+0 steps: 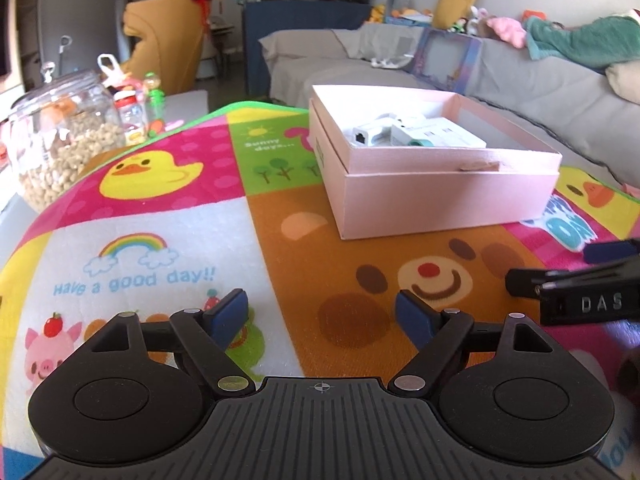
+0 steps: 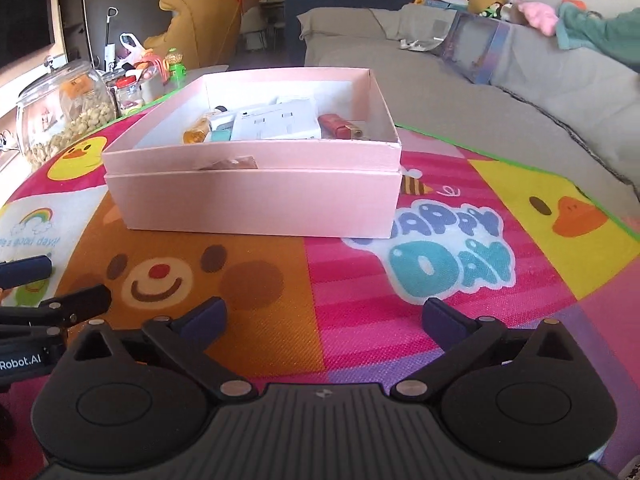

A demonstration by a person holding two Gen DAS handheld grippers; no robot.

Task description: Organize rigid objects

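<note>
A pink open box [image 2: 256, 196] stands on a colourful play mat [image 2: 400, 320]; it also shows in the left wrist view [image 1: 440, 200]. Inside lie a white flat box [image 2: 276, 122], a red lipstick-like item [image 2: 340, 126], an amber item [image 2: 197, 132], a teal piece [image 2: 221, 135] and a white adapter [image 1: 370, 134]. My left gripper [image 1: 322, 316] is open and empty, low over the mat in front of the box. My right gripper [image 2: 322, 318] is open and empty, also in front of the box. Each gripper shows at the edge of the other's view.
A glass jar of nuts [image 1: 60, 136] and small bottles [image 1: 134, 114] stand at the mat's far left. A grey sofa [image 2: 480, 92] with toys and a boxed item [image 2: 476, 50] runs along the right. A yellow armchair [image 1: 168, 40] is behind.
</note>
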